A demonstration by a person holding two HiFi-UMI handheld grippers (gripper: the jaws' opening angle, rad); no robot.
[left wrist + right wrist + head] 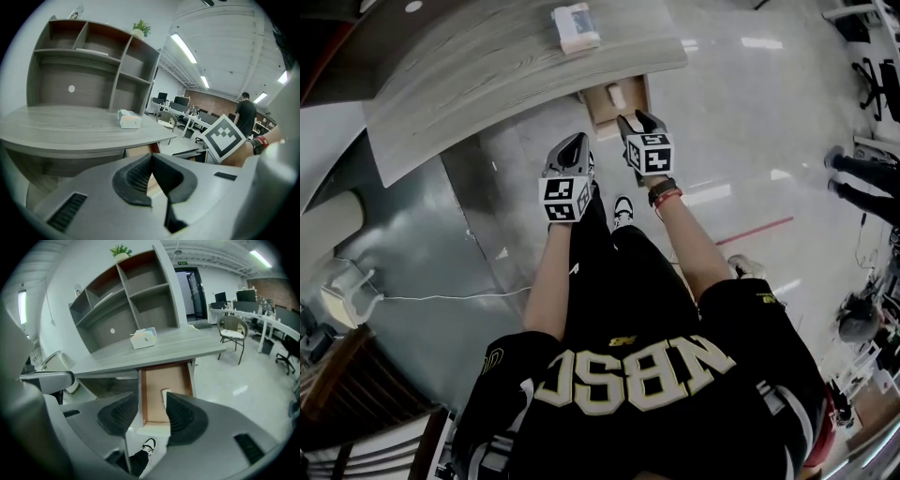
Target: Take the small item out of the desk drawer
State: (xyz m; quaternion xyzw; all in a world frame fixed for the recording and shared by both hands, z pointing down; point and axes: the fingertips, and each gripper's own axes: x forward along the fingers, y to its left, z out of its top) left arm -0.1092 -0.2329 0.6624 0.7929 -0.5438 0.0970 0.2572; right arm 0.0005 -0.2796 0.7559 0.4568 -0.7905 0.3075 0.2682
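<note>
- My left gripper [577,141] points toward 12 o'clock, its jaws closed together and holding nothing.
- My right gripper [637,120] sits at its 2 o'clock, a little further forward, with its jaws apart and gripping nothing.
- My bare left forearm [551,272] and right forearm [694,244] both reach forward.
- My right wrist [664,192] wears a dark band.

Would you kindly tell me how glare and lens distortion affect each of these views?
Head view: bright glare streaks on the glossy floor. Left gripper view: fisheye bows the desk edge, corners vignetted black. Right gripper view: shelf unit leans, drawer stays sharp.
</note>
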